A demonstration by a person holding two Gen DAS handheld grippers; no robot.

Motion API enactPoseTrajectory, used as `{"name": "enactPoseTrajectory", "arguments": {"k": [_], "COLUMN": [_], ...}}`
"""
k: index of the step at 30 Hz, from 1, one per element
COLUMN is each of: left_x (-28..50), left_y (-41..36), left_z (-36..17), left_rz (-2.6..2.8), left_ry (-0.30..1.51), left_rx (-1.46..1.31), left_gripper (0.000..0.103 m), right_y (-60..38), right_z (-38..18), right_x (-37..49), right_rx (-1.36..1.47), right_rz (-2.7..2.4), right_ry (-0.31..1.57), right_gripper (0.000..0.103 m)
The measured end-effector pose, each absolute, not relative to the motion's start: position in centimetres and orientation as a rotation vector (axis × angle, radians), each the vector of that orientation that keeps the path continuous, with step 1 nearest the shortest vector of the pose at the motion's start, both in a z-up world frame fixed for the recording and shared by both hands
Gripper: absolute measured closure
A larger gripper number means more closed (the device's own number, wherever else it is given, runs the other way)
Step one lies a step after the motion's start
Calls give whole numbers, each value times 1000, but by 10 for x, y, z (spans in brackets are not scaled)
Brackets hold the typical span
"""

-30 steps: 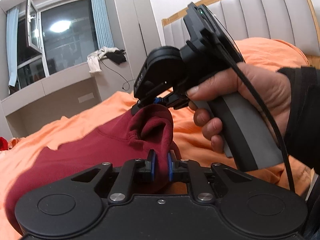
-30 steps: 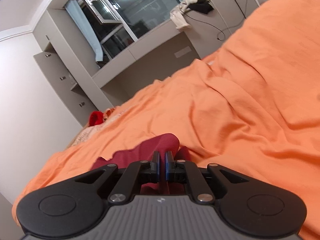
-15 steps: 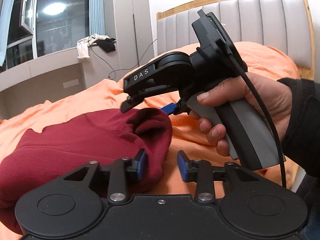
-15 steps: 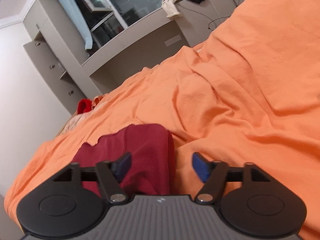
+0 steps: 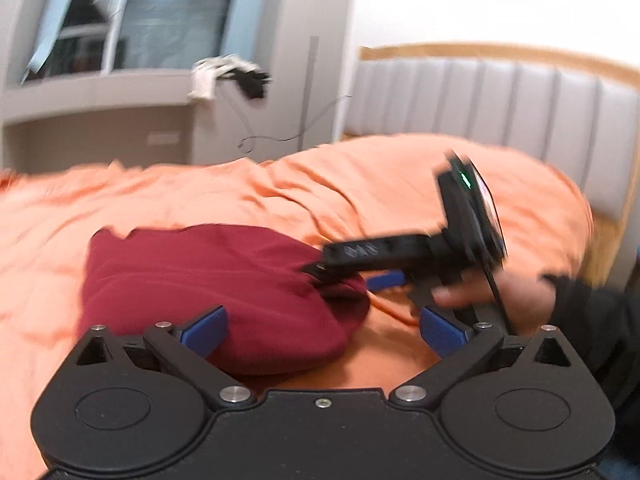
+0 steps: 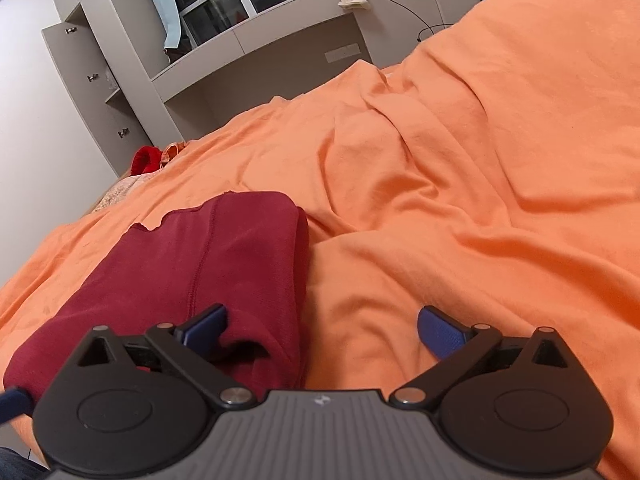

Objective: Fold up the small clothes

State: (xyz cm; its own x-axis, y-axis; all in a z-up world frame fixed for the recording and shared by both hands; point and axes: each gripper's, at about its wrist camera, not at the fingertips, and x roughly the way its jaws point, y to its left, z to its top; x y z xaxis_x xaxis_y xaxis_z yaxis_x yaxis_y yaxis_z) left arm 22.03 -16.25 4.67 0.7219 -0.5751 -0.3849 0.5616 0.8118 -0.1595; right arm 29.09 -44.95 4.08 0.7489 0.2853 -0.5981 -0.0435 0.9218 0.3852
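A dark red garment [image 5: 224, 280] lies folded in a bundle on the orange bed cover [image 5: 360, 184]. My left gripper [image 5: 324, 330] is wide open and empty, its left pad over the garment's near edge. My right gripper shows in the left wrist view [image 5: 360, 276], open, at the garment's right end. In the right wrist view the right gripper [image 6: 322, 330] is wide open and empty, with the garment [image 6: 192, 272] under its left finger [image 6: 204, 326]. The left wrist view is blurred.
A grey padded headboard [image 5: 500, 100] with a wooden frame stands behind the bed. A grey desk and window ledge [image 6: 256, 40] holds loose clothes and a cable. A red item [image 6: 146, 160] lies at the bed's far left edge.
Both grippers were shut on the red garment a second ago. They have let go and opened wide. The garment has dropped flat onto the bed, and the right gripper has moved lower.
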Motion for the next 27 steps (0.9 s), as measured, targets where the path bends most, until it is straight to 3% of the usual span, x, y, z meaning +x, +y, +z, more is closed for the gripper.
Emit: {"name": "enactPoseTrajectory", "arguments": {"k": [11,20,27], "left_x": [246,278,280], "left_y": [-111,-86,-66], "left_z": [73,36,-5], "left_rz": [-395,-284,-308], "left_ry": [407,599,629], "left_rx": [-173,-254,-331], "left_gripper": [1,0,0], "right_y": [-448,-447,-447], "right_z": [40,40,40], "right_x": [291,291,291], "right_rx": [352,349,348], "right_rz": [169,163,165], "right_ry": [706,708,711], "right_gripper": [0,0,0]}}
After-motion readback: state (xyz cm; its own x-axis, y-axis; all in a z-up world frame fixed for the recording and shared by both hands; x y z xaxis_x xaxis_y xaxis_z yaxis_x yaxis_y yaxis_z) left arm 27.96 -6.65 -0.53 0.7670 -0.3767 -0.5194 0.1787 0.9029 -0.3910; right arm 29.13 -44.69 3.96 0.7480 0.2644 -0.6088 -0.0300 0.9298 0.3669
